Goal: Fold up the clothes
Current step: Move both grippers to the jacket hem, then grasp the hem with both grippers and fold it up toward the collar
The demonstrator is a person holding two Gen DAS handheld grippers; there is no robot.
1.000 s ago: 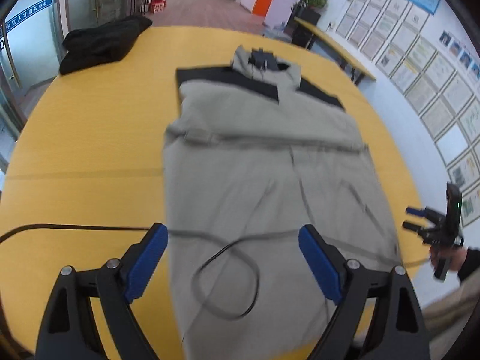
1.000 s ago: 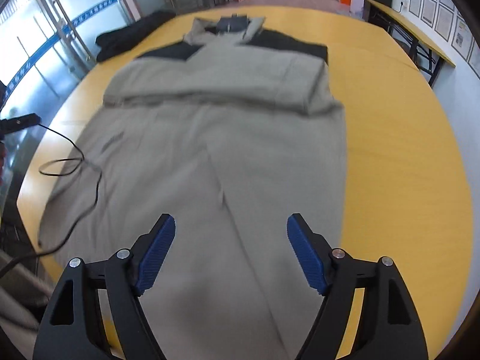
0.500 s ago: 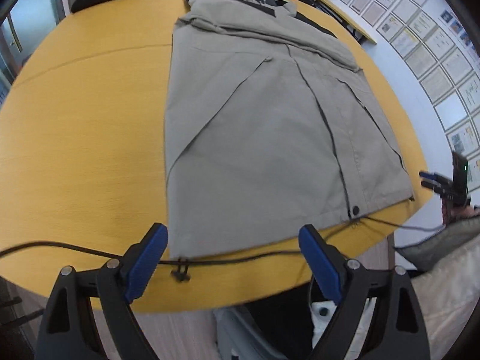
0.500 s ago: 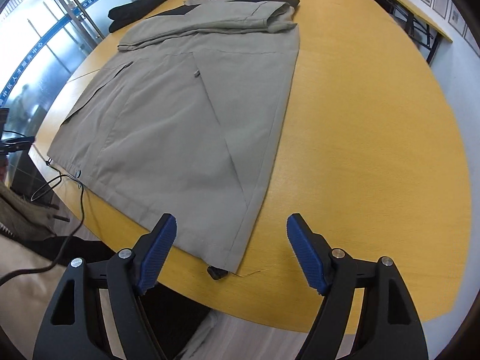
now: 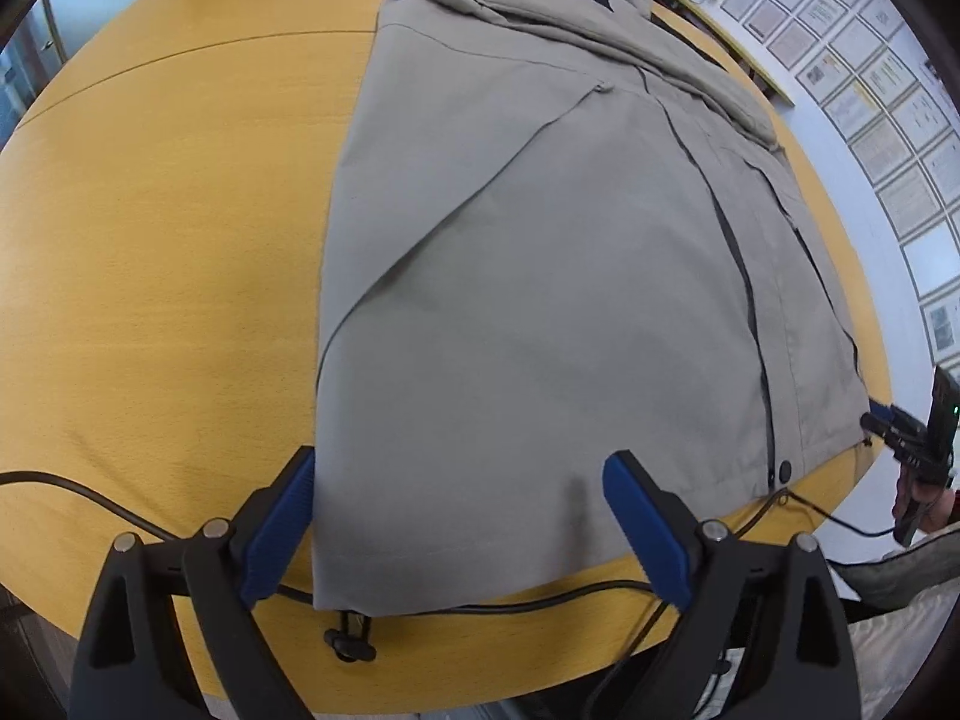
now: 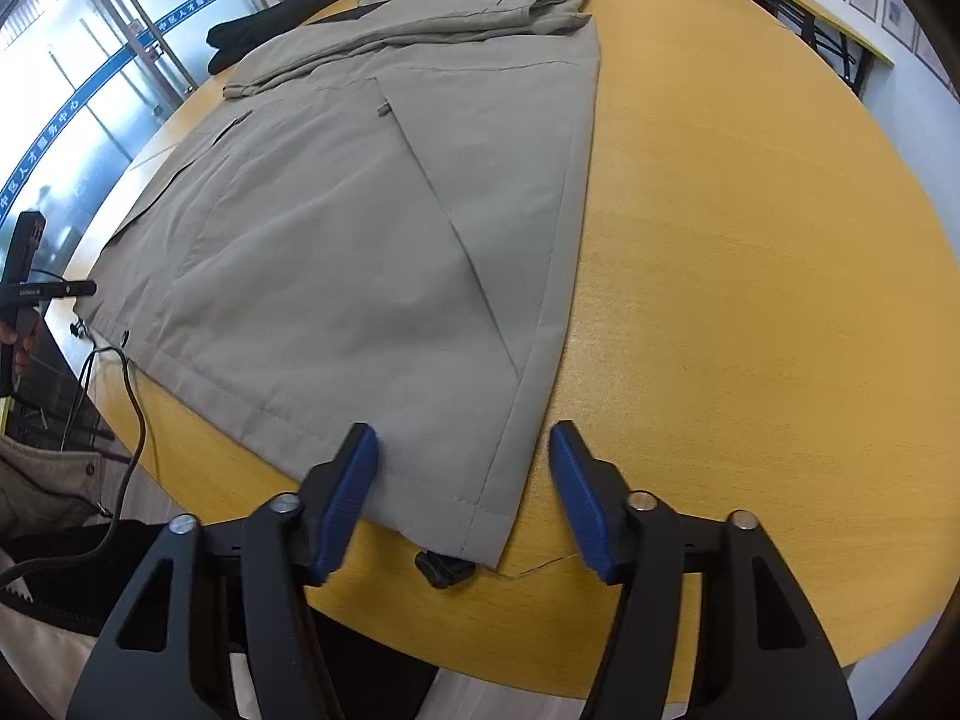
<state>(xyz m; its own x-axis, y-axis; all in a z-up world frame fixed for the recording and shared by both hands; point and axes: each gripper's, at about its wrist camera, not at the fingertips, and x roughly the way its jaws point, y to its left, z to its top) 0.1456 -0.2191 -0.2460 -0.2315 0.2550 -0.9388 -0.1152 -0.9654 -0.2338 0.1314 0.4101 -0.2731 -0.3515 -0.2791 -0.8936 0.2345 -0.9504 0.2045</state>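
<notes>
A grey-beige jacket (image 5: 540,276) lies flat on the round yellow table (image 5: 150,240), sleeves folded across its far end, hem at the near edge. It also shows in the right wrist view (image 6: 372,228). My left gripper (image 5: 459,516) is open, its blue pads straddling the hem's left corner just above the cloth. My right gripper (image 6: 462,480) is open, its pads straddling the hem's right corner. A black drawstring toggle (image 5: 348,639) hangs at the left corner, and another toggle (image 6: 444,570) lies at the right corner.
A black cable (image 5: 540,600) runs along the table's near edge under the hem. A dark garment (image 6: 270,30) lies at the table's far side. The table (image 6: 750,240) is bare to the jacket's right. Framed papers (image 5: 870,90) cover the wall.
Both grippers pulled back from above the jacket's middle to the near table edge, then lowered and closed in on the two hem corners. Both stayed open.
</notes>
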